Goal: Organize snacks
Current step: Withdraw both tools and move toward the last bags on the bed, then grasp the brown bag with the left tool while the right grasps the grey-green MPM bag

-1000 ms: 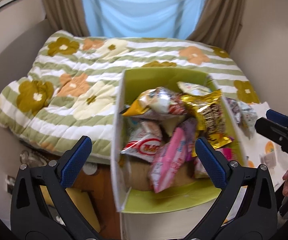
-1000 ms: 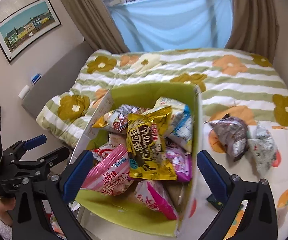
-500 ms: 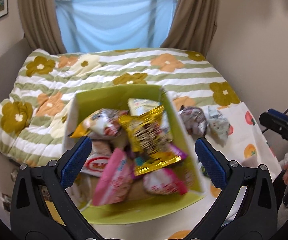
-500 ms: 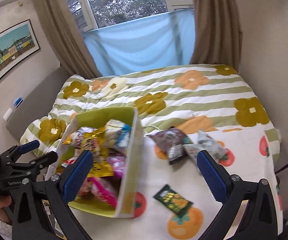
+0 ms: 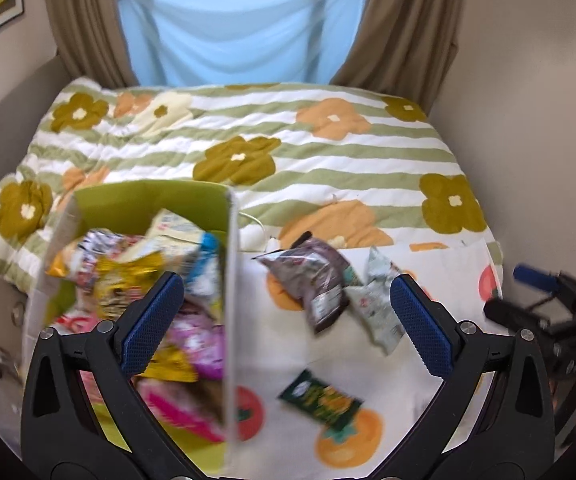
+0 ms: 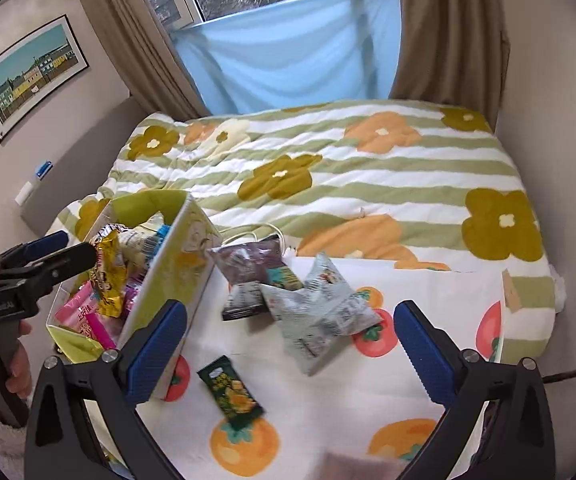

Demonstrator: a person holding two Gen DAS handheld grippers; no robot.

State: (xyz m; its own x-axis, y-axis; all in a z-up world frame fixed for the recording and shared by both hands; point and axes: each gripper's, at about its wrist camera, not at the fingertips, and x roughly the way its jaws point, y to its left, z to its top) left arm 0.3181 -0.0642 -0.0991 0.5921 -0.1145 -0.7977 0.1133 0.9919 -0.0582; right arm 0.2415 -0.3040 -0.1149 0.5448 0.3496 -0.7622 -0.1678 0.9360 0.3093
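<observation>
Left wrist view: left tool is held released, nothing gripped. The green box, packed w/ snacks, is seen behind its left finger; a dark brown packet, grey packet and small green packet are seen lying on the fruit-print cloth btwn the fingers. View is blurred.

Right wrist view: right tool is likewise held released and empty. The small green packet lies btwn its fingers, brown packet and grey packet beyond, touching. The box stands at left on the bed, partly covered by the left finger.
</observation>
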